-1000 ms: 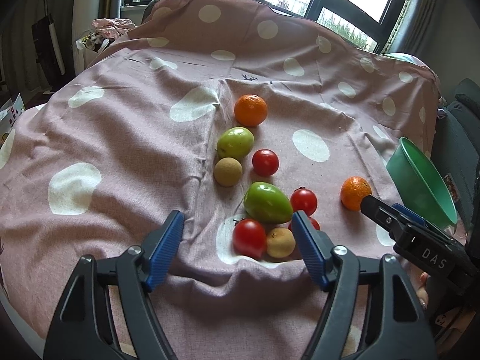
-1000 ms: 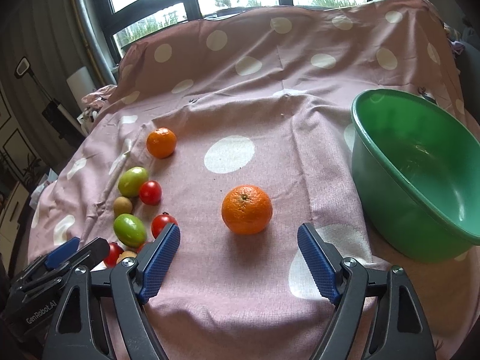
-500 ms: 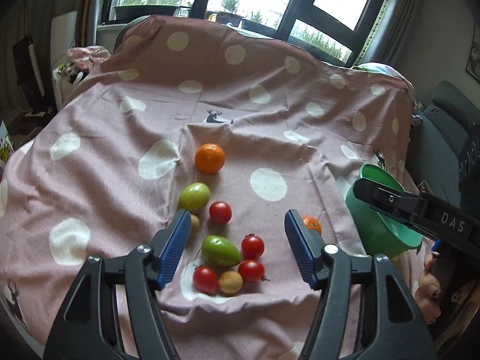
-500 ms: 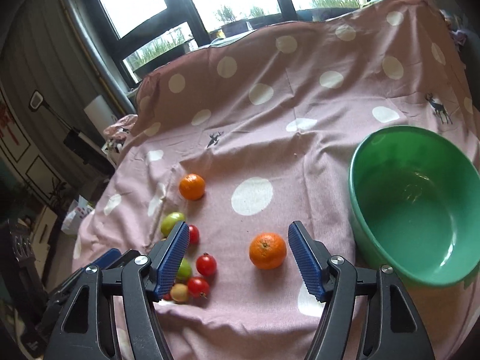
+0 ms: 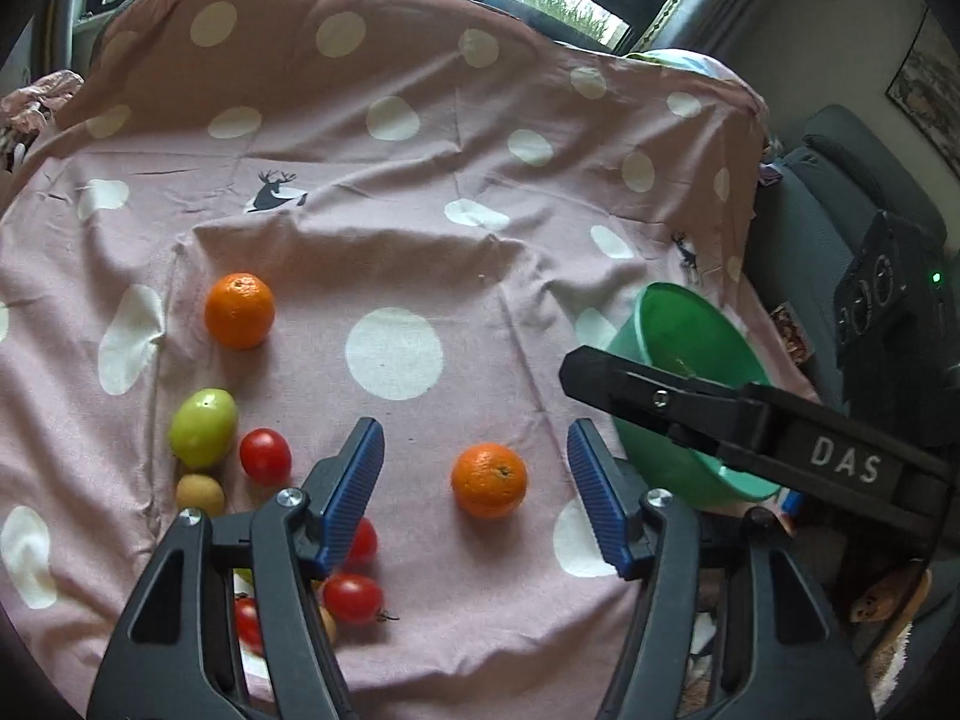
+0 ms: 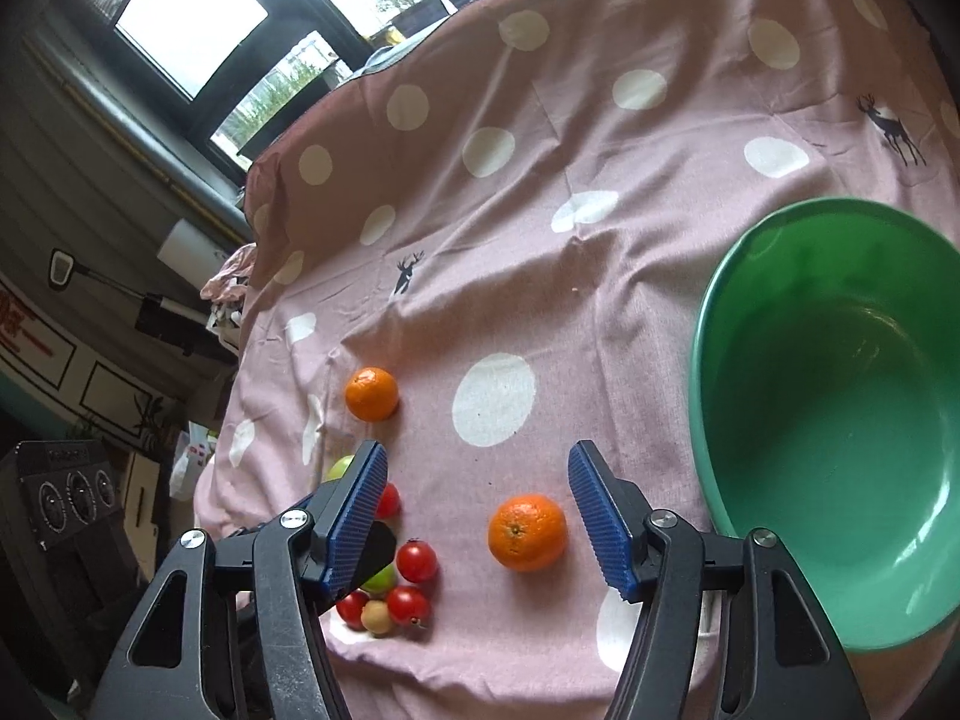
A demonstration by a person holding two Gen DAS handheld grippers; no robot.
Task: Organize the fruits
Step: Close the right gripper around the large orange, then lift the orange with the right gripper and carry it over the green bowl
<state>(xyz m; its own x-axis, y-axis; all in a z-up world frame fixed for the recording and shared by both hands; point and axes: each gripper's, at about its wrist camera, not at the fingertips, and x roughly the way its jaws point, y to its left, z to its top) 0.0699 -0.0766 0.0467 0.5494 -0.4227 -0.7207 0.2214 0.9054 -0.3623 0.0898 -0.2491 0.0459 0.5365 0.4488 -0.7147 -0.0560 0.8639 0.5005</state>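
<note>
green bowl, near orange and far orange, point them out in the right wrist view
green bowl (image 6: 708,324), right wrist view, left rim
near orange (image 6: 527,532), right wrist view, centre of peel
far orange (image 6: 371,393), right wrist view, centre of peel

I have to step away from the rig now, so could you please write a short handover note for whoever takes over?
Left gripper: open, empty, jaws have just been closing.
Right gripper: open, empty, jaws have just been closing.
Bowl: on the cloth at the right, nothing in it.
Near orange: on the cloth beside the bowl.
Far orange, tomatoes and green fruits: on the left.
Done: nothing in the bowl yet.
Left: all the fruit.
</note>
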